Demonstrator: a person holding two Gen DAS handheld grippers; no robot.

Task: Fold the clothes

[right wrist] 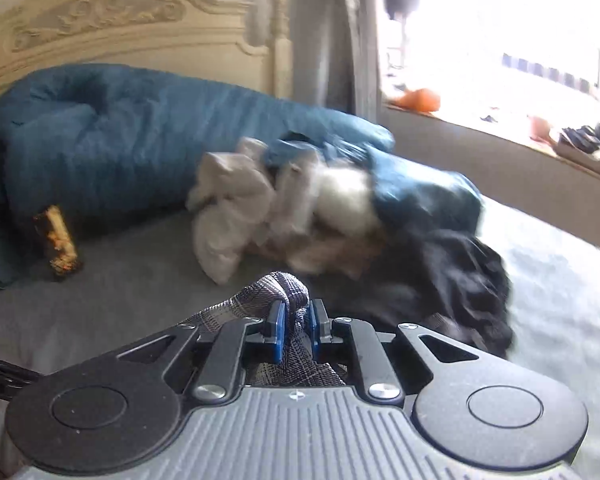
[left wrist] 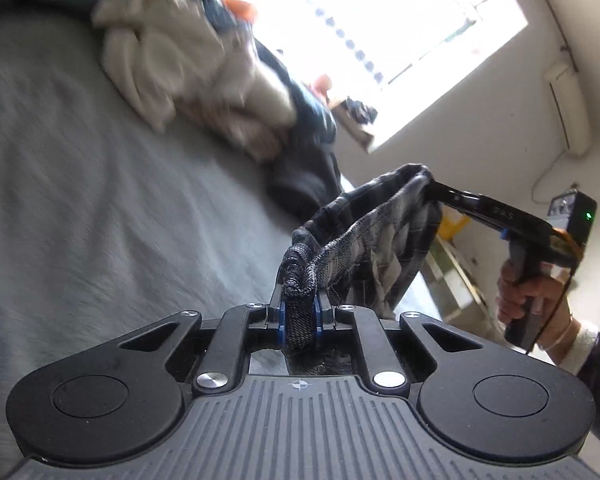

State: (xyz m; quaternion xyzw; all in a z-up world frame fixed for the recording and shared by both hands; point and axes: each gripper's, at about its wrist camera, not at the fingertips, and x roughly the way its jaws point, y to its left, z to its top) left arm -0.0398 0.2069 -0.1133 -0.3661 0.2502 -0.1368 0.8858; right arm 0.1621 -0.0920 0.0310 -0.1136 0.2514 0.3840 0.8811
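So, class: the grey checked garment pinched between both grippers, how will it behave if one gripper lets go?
The grey checked garment probably swings down limp: it sags between the left gripper and right gripper. It bunches at the jaws, so it is likely soft and light.

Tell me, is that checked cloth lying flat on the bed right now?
No. The checked cloth hangs in the air, stretched between the left hand-held gripper and the right hand-held gripper, above the grey bed.

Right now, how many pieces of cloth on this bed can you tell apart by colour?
Grey plaid garment, held by both grippers: 1
Cream clothes, bunched, too blurred to separate: 1 heap
Black garment: 1
Blue duvet: 1
Total: 4 colour groups
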